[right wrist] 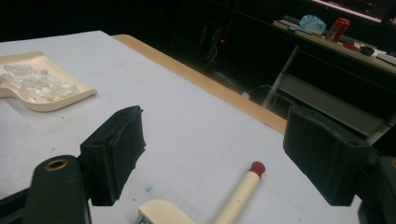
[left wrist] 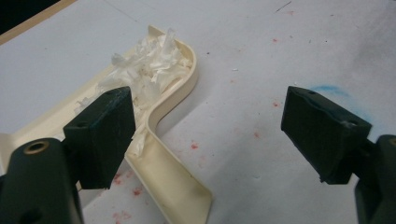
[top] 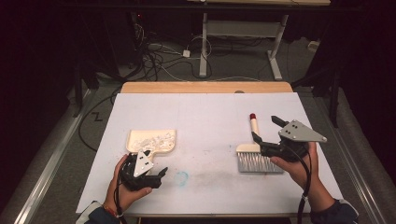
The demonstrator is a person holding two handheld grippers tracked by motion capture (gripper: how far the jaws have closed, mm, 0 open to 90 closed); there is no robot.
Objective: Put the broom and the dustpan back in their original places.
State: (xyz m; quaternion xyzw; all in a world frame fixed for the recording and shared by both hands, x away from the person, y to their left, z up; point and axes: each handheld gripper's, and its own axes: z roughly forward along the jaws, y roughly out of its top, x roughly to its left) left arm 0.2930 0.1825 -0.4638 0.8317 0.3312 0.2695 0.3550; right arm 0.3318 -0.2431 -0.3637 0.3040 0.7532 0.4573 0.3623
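A cream dustpan [top: 152,140] lies left of centre on the white table cover, holding white shredded scraps [left wrist: 144,60]. Its short handle [left wrist: 173,179] points toward the person. My left gripper [top: 154,175] stands open just in front of it, one jaw beside the handle, nothing between the jaws. A cream hand brush [top: 254,149] with grey bristles [top: 259,164] and a red-tipped handle [right wrist: 243,189] lies flat at the right. My right gripper [top: 267,130] hovers open over the brush, its jaws either side of the handle without touching it.
The white cover [top: 205,116] ends at a wooden table edge [top: 205,87] at the back. A faint blue smudge [top: 181,177] marks the cover near the front. Beyond the table are a dark floor with cables [top: 159,56] and a white desk frame [top: 275,46].
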